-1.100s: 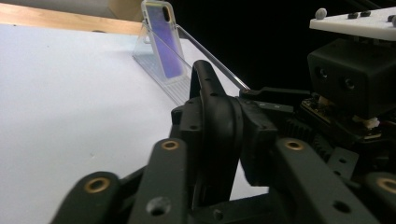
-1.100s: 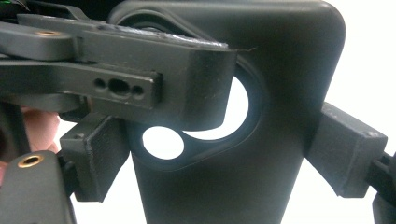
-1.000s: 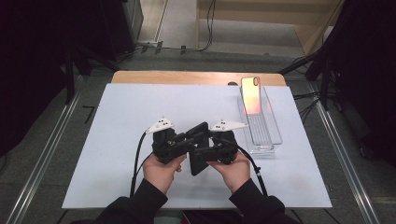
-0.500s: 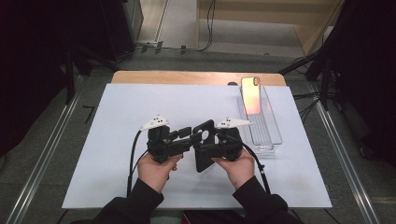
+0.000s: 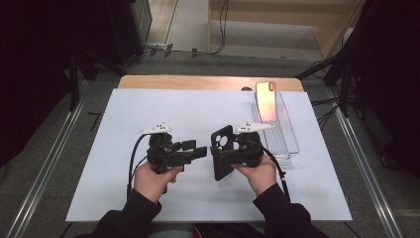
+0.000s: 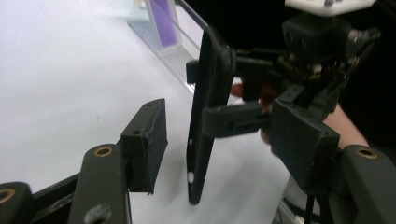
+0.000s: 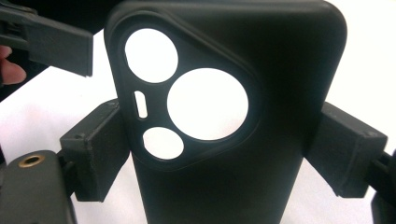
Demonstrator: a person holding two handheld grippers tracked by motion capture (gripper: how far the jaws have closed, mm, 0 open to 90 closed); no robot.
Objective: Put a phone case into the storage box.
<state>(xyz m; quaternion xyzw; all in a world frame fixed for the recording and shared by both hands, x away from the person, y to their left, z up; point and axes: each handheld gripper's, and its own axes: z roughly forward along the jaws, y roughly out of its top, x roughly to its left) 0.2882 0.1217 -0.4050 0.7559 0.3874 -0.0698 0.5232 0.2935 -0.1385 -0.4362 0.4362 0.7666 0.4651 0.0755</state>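
Two tools part after a handover: the right tool point(image 5: 221, 154) clamps the case point(image 5: 222, 151); the left tool point(image 5: 197, 148), jaws just opening, stands apart (empty). Next, carry the case toward the phone point(image 5: 266, 101) at the worktop's right edge.

The high view is looking forward and down from above the near edge of the white-topped desk point(image 5: 148, 114), taking in its whole surface. The left gripper view is looking very closely across the desk at the thin edge of the black plastic phone case point(image 6: 205, 116). The right gripper view is facing that case's point(image 7: 233, 116) back at closer range. All three are sharing it point(image 5: 222, 153).
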